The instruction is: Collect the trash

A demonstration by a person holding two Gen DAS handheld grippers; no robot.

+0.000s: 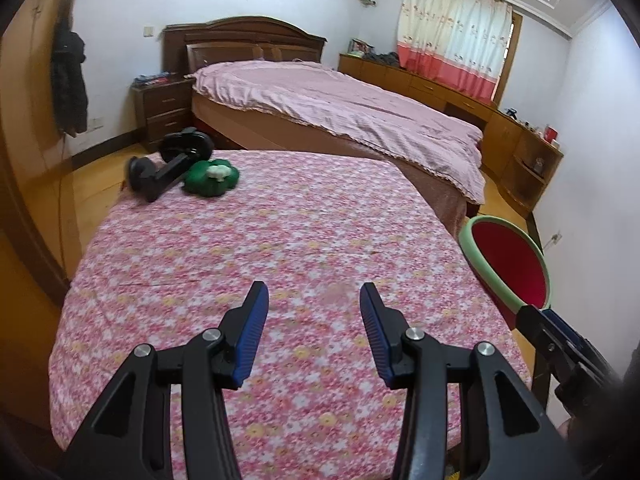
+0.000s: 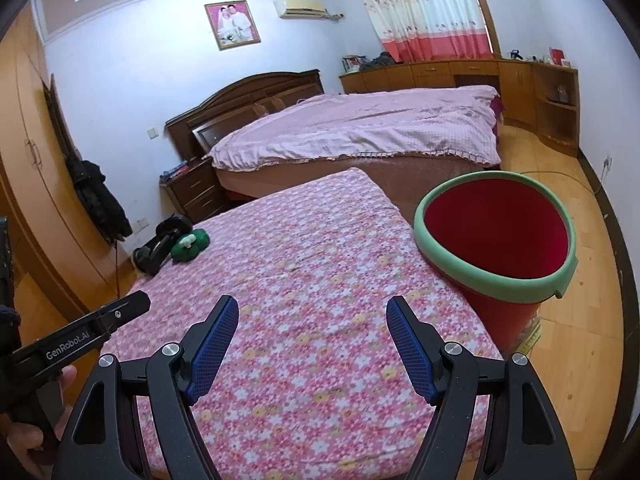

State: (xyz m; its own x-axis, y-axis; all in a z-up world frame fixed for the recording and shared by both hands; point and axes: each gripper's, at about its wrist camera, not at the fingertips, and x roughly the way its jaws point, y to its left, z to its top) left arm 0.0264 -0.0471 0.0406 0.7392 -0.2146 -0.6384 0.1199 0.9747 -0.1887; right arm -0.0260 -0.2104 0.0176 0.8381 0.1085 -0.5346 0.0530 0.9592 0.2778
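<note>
Floral table [image 1: 280,240], red bin [image 2: 496,236] right of fingers [image 2: 216,344]

1. 2 grippers: the left gripper [image 1: 312,300] at the lower centre of its own view and the right gripper [image 2: 312,316] at the lower centre of its view; each has 2 blue-padded jaws, standing apart with nothing between them.
2. 1 red bin [image 2: 496,236] with a green rim, at the right of the frame.
3. 1 floral-covered surface [image 1: 280,240] in the middle.
4. 1 green plush toy [image 1: 210,178] at the upper left of the surface.
5. 1 black device [image 1: 168,164] touching the toy.
6. 1 bed [image 1: 340,104] with a pink cover.
7. 1 nightstand [image 1: 164,108].
8. 1 framed photo [image 2: 233,24], upper centre.
9. 1 air conditioner [image 2: 302,8].
10. 1 curtain [image 1: 452,40].
</note>
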